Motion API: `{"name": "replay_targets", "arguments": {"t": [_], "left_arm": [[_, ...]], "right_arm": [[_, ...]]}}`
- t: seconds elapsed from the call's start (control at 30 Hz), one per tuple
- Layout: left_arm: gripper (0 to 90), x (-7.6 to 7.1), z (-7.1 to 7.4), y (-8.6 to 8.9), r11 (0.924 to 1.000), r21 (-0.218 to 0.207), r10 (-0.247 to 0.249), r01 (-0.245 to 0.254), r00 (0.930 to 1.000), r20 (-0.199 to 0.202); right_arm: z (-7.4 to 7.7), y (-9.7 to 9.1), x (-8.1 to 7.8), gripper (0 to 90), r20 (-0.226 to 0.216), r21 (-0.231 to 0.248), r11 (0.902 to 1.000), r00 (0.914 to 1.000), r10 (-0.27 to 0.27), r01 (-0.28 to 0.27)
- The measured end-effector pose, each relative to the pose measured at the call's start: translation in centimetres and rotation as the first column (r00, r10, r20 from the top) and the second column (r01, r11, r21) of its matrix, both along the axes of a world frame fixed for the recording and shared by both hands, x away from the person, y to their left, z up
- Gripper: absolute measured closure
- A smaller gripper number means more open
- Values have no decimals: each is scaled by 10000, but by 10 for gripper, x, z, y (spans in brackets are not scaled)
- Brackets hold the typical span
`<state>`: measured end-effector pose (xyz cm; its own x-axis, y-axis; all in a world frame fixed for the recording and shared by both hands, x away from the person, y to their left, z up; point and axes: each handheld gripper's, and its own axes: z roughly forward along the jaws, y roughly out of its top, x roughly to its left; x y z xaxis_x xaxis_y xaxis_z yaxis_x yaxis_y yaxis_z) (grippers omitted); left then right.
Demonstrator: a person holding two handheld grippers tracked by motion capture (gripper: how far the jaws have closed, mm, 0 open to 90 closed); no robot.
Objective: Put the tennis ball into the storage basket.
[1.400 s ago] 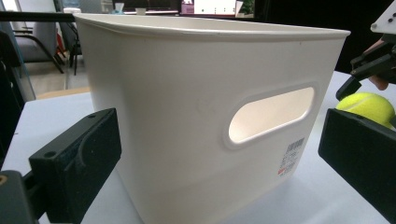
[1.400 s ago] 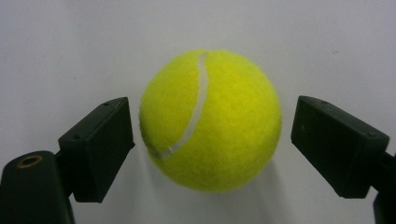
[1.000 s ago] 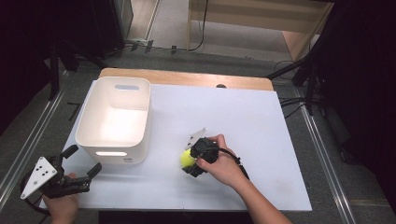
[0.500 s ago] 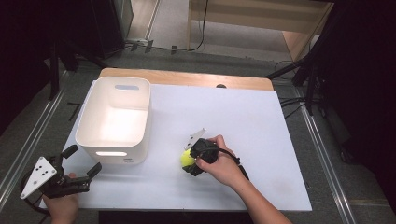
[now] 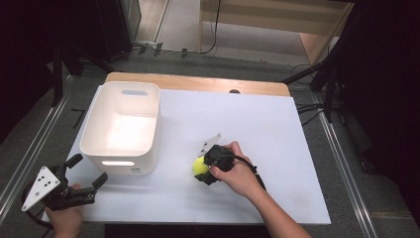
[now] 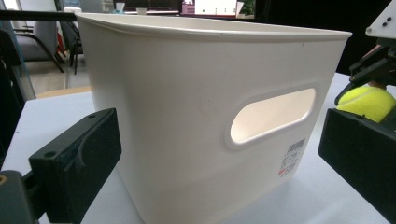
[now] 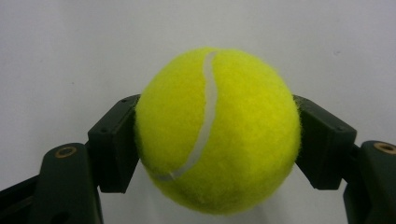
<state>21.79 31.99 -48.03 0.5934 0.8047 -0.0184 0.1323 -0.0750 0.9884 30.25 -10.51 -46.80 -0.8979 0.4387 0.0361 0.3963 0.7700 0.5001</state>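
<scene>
White worktop [image 5: 277,129] covers most of the table, with a strip of bare wood along its far edge and dark floor and cables around it.

At the near left corner, the left gripper [image 5: 86,174] hangs just off the worktop's edge in the person's left hand [image 5: 67,220], its jaws spread wide with nothing between them. In the left gripper view those jaws frame the near wall of the white bin [image 6: 210,116], which stands close ahead but is not touched. The bin [image 5: 124,126] sits along the left side of the worktop, upright and empty as far as can be seen.

Right of the bin's near corner, toward the middle of the near half, lies the tennis ball [image 5: 200,166]. The right gripper [image 5: 205,168] has just been closing its jaws, and they now press on the ball from both sides; the right gripper view has the ball [image 7: 217,130] seated squarely between the two black pads, its white seam facing the camera, the white surface behind it. The right hand [image 5: 237,173] wraps the gripper body, which points toward the bin.

That closing most likely means the grasp is done, while the ball looks to be at table level, not yet lifted. Judging by the layout, the next step is probably raising it and carrying it left over the bin's rim.
</scene>
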Motion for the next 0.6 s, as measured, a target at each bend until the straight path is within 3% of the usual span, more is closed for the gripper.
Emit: {"name": "replay_targets", "arguments": {"t": [0.17, 0.6], "left_arm": [[0, 0, 0, 0, 10000, -1, -1, 1, 10000, -2], [0, 0, 0, 0, 10000, -9, -21, 21, 10000, -11]], "right_arm": [[5, 1, 3, 238, 24, 95, 9999, 9999, 113, -114], [21, 6, 11, 238, -467, 440, 9985, 9983, 340, -319]]}}
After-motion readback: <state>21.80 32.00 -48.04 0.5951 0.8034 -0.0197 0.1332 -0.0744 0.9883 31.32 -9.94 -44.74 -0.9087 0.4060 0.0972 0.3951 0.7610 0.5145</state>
